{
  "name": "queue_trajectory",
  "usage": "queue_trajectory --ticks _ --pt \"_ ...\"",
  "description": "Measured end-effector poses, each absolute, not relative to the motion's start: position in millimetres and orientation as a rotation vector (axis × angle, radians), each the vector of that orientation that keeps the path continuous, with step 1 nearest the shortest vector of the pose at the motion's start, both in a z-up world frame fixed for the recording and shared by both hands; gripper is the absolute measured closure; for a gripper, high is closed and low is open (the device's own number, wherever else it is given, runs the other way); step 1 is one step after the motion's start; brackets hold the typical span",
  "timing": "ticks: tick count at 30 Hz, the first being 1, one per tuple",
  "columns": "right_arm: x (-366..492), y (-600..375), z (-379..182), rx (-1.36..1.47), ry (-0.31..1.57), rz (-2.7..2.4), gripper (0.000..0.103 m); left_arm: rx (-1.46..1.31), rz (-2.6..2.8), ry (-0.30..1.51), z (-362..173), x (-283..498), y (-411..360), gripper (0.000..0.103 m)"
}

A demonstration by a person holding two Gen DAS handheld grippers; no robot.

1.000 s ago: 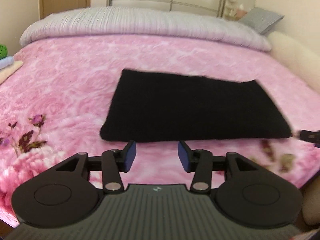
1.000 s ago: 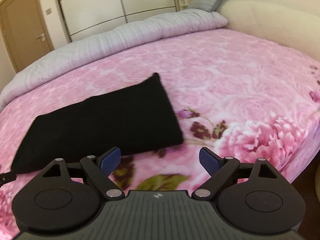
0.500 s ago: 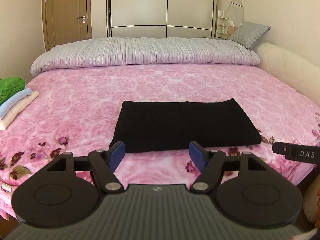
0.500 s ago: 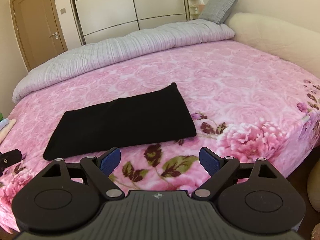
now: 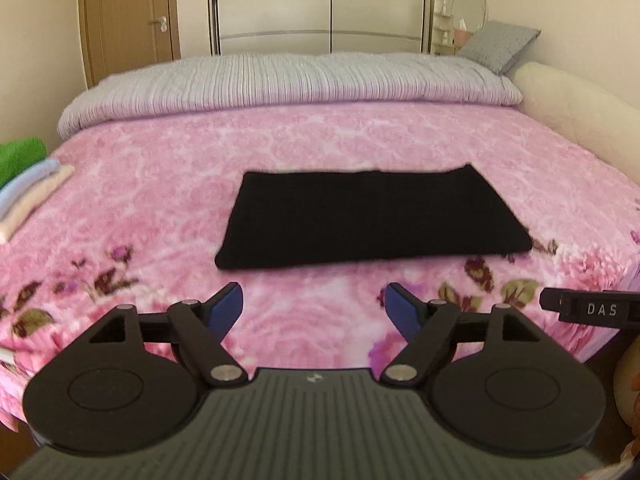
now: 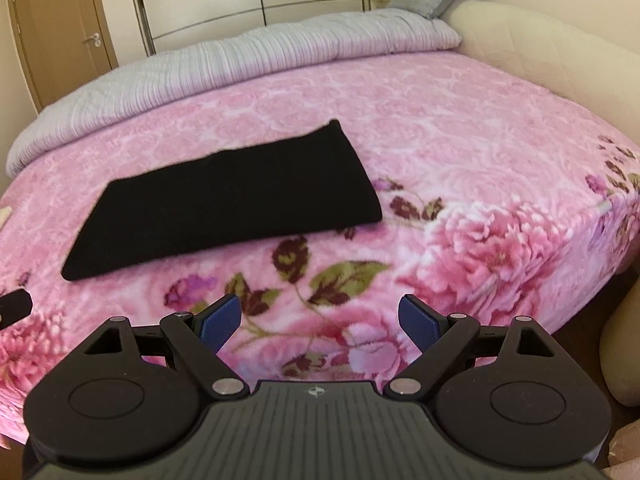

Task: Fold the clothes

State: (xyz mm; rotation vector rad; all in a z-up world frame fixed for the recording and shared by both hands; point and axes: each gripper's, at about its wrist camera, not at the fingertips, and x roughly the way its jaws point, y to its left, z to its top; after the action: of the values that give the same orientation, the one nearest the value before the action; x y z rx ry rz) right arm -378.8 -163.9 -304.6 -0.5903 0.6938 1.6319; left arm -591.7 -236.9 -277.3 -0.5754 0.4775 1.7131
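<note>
1. A folded black garment [image 5: 374, 218] lies flat as a neat rectangle on a pink floral blanket [image 5: 168, 200], near the front edge of the bed and roughly centred across it.

2. The left gripper [image 5: 314, 310] hangs above the blanket's near edge, short of the garment and well apart from it. Its blue pads [image 5: 226, 308] are spreading wider, with only blanket showing between them.

3. The right gripper [image 6: 320, 322] hovers over the large printed flowers at the bed's front corner. Its fingers stand wide apart with nothing between them; the garment [image 6: 232, 204] lies ahead and to its left, untouched.

4. In the left wrist view, a black bar lettered "DAS" [image 5: 592, 310] juts in from the right edge, part of the other gripper.

5. A stack of folded clothes [image 5: 28, 184], green on top, then pale blue and cream, sits at the bed's left side, well apart from the black garment.

6. A grey ribbed duvet [image 5: 288, 80] is rolled along the far side of the bed. A grey pillow [image 5: 498, 46] leans in the far right corner above a cream padded headboard [image 5: 576, 108].

7. Behind the bed stand a pale sliding wardrobe [image 5: 320, 4] and a brown door [image 5: 128, 12]; a round mirror [image 5: 470, 2] is at the back right.
</note>
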Motion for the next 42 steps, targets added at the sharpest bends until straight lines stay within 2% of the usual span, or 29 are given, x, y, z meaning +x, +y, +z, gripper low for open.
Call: queue_trajectory --ticks 8,21,42 --pt "-394.7 -163.4 -325.9 -0.678 0.677 1.608 0.015 -0.648 1.700 0.512 -309.7 -599.1 -231.6 0.026" --pt "-402.8 -154.6 -319.2 -0.699 0.658 1.585 0.015 -0.651 1.711 0.519 -306.0 -614.9 -219.9 0.023" --pt "-409.7 -65.0 -334.2 -0.720 0.814 1.540 0.015 -0.737 1.668 0.629 -331.7 -655.1 -136.8 0.023"
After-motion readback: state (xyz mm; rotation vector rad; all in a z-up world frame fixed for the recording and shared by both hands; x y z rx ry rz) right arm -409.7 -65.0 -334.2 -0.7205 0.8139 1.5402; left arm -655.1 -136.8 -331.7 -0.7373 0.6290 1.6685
